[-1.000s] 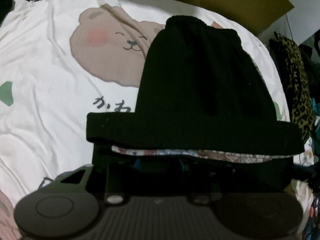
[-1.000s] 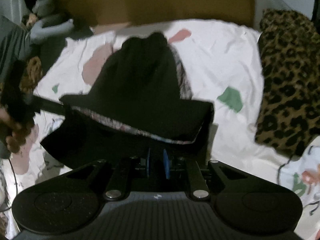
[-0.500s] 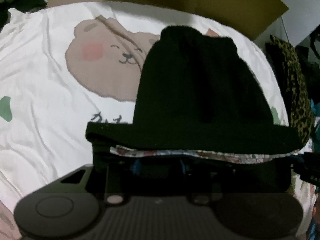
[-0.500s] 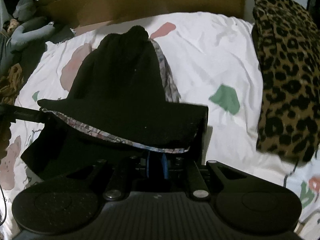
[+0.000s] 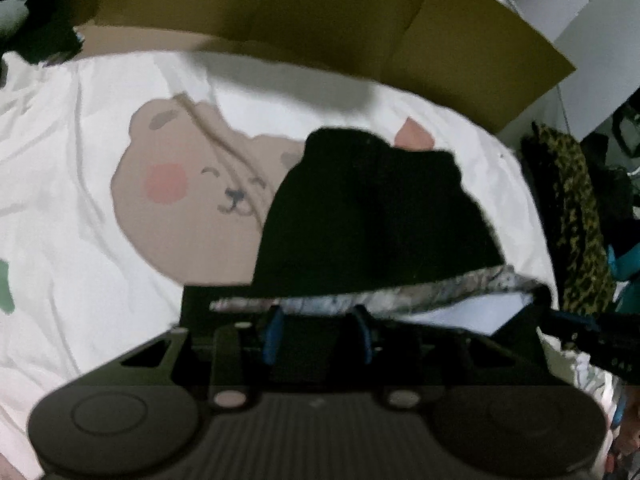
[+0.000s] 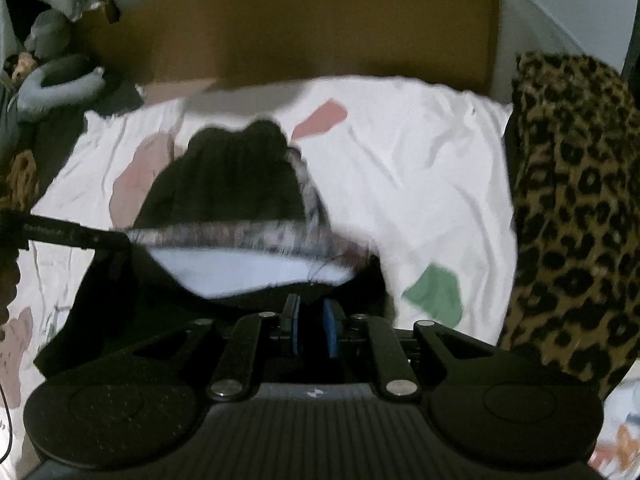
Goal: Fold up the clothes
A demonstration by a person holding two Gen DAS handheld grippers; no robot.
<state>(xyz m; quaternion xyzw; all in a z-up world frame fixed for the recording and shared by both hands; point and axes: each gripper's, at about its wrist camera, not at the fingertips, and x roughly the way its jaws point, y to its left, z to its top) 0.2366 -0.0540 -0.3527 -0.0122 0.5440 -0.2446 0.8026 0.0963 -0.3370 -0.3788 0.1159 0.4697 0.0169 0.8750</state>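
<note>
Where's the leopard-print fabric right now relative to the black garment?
In the right wrist view the leopard-print fabric is piled at the bed's right edge, apart from the black garment, with white bedsheet between them.

My view smeared by motion blur, black garment (image 5: 376,216) near hem hidden behind my left gripper (image 5: 316,334), leopard-print fabric (image 6: 576,208) cut off at frame edge

Both wrist cameras sit low and close above the bedsheet (image 5: 72,208) (image 6: 420,184), facing its far edge and the cardboard (image 5: 280,4) (image 6: 320,24) — sharing the black garment (image 5: 372,216) (image 6: 228,184), seen from opposite sides.
</note>
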